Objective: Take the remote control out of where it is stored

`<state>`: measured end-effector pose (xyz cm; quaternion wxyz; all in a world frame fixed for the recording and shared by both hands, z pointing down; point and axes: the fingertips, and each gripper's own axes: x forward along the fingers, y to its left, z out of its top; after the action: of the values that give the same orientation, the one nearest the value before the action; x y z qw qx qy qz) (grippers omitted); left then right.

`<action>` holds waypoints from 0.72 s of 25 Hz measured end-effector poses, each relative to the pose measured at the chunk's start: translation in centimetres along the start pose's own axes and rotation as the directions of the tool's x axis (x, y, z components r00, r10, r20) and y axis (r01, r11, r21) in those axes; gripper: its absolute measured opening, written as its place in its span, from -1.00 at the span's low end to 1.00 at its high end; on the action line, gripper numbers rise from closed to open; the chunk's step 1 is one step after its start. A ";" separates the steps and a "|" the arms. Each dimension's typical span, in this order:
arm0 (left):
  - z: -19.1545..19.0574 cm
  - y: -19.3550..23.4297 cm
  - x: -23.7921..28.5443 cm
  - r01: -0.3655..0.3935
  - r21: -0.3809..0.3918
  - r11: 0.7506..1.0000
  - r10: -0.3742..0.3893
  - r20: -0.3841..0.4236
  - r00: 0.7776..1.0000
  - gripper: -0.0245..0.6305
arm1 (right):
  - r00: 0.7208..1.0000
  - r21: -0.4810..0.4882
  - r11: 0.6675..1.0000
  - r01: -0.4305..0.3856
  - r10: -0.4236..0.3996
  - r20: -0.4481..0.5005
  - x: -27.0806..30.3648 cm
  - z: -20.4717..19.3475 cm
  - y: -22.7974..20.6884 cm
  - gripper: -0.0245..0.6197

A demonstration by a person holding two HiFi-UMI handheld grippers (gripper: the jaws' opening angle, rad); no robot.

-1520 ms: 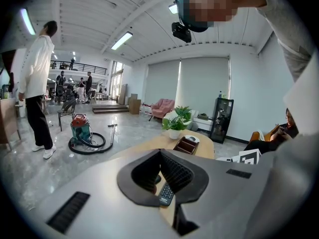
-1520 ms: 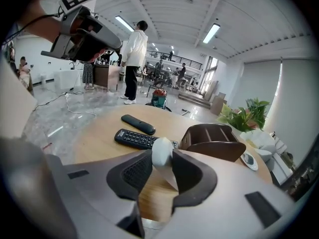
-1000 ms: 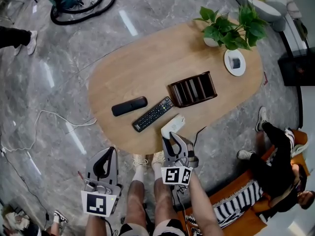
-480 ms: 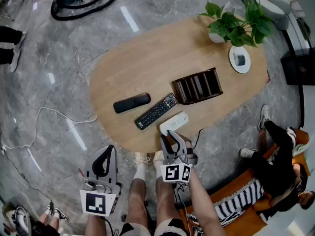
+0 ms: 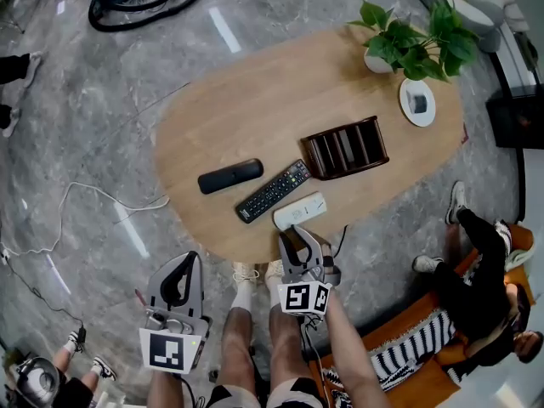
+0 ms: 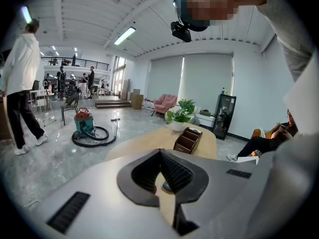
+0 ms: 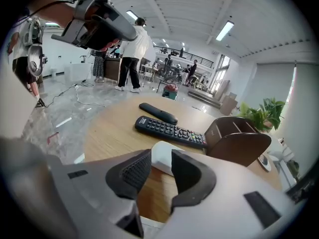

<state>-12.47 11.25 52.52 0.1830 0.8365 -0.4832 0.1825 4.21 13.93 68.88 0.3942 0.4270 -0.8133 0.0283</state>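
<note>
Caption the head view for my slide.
White remote, buttoned black remote and plain black remote lie on the table outside the brown holder; right gripper, tongs apart, points at the white one.

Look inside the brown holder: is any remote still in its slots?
In the head view the brown holder shows only dividers in its slots, no remote, though the slot bottoms are in shadow. The right gripper view shows just its outer wall.

White remote flat by the table's near edge, black buttoned remote just beyond, plain black remote further left, brown slotted holder upright at mid-table.
</note>
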 end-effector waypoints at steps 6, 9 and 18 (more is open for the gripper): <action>0.3 0.2 0.0 -0.001 -0.002 1.000 0.001 0.011 1.000 -0.91 | 1.000 0.011 1.000 0.012 -0.012 0.007 0.1 0.4 -0.6 -0.52; 0.3 0.3 0.0 -0.003 -0.005 1.000 0.003 0.011 1.000 -0.91 | 1.000 0.012 1.000 0.013 -0.013 0.005 0.2 0.5 -0.8 -0.52; 0.6 0.2 0.2 -0.005 -0.009 1.000 0.005 0.015 1.000 -0.91 | 1.000 0.044 0.999 -0.002 0.002 0.003 0.0 0.8 -1.2 -0.52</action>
<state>-12.50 10.67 52.14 0.1827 0.8357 -0.4875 0.1746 4.58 12.83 67.98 0.3833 0.4347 -0.8136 0.0459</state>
